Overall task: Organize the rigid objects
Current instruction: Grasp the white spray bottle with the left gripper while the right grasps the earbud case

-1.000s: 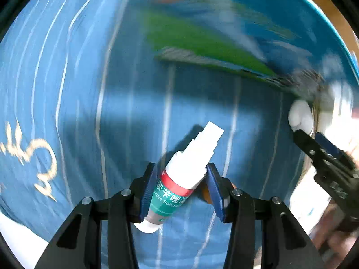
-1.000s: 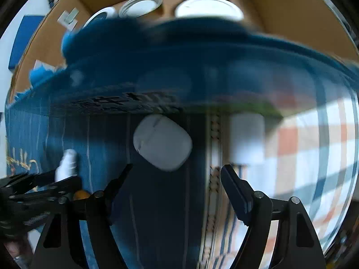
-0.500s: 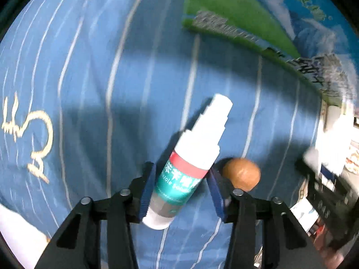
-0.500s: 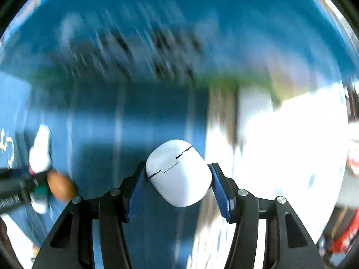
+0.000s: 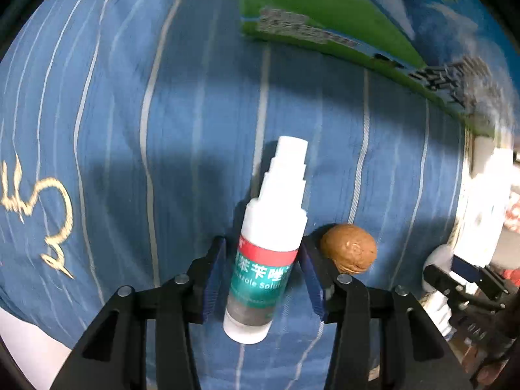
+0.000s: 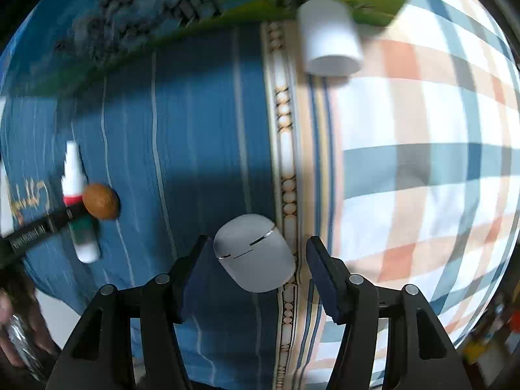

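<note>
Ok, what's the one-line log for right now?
left gripper: open around spray bottle | right gripper: open around earbud case | walnut: beside spray bottle | surface: blue striped cloth

Your spray bottle (image 5: 267, 253) carries the only readable label: on the teal band under its red stripe, white Chinese characters "苯苯唑" and below them Latin "...nzole Solut...", cut off at both sides. Up right of the bottle, the green box (image 5: 328, 16) has printed lines, too blurred to read. Left of the bottle, gold script (image 5: 39, 217) on the blue cloth (image 5: 130, 130), illegible.
</note>
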`<move>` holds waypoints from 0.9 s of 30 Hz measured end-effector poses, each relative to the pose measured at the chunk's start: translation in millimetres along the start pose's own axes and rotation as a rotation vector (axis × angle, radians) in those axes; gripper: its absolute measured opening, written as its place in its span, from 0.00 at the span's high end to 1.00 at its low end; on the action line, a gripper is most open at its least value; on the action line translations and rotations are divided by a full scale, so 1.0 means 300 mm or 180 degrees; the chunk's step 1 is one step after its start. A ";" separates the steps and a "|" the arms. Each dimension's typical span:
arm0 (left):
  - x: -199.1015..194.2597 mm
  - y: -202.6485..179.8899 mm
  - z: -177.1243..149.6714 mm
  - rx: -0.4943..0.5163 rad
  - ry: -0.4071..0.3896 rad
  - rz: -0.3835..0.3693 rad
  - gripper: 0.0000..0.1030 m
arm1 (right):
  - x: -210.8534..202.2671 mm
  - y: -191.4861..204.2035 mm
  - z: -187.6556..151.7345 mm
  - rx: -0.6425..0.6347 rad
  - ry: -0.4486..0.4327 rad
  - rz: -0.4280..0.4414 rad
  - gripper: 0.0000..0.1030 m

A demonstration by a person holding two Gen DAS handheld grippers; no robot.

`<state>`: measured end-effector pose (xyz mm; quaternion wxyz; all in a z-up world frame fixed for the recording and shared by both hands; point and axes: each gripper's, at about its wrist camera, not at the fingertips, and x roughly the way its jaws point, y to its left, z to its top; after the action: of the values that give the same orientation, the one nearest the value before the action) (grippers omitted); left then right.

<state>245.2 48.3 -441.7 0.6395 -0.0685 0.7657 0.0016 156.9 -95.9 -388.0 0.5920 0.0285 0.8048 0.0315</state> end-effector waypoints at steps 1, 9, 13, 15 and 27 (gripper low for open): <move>-0.002 -0.012 0.000 0.0012 -0.0032 0.0035 0.62 | 0.017 0.016 0.010 -0.0077 0.0026 -0.0032 0.39; -0.004 -0.010 -0.048 -0.0220 0.0024 -0.0113 0.68 | 0.059 0.066 -0.023 -0.0001 0.0045 -0.0349 0.49; 0.005 -0.006 -0.063 -0.0215 0.0025 -0.0280 0.49 | 0.064 0.004 -0.016 0.0210 0.0159 -0.0124 0.48; 0.024 -0.037 -0.074 -0.0111 0.0034 -0.0161 0.46 | 0.056 0.007 0.016 0.0114 0.0218 -0.0191 0.47; -0.029 -0.126 -0.160 -0.0039 -0.0279 0.0101 0.71 | 0.105 0.248 0.014 -0.0280 0.0147 -0.0658 0.52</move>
<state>203.7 7.5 -421.3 0.6719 -0.0601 0.7380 0.0193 152.2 -19.0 -412.7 0.5741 -0.0814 0.8147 0.0063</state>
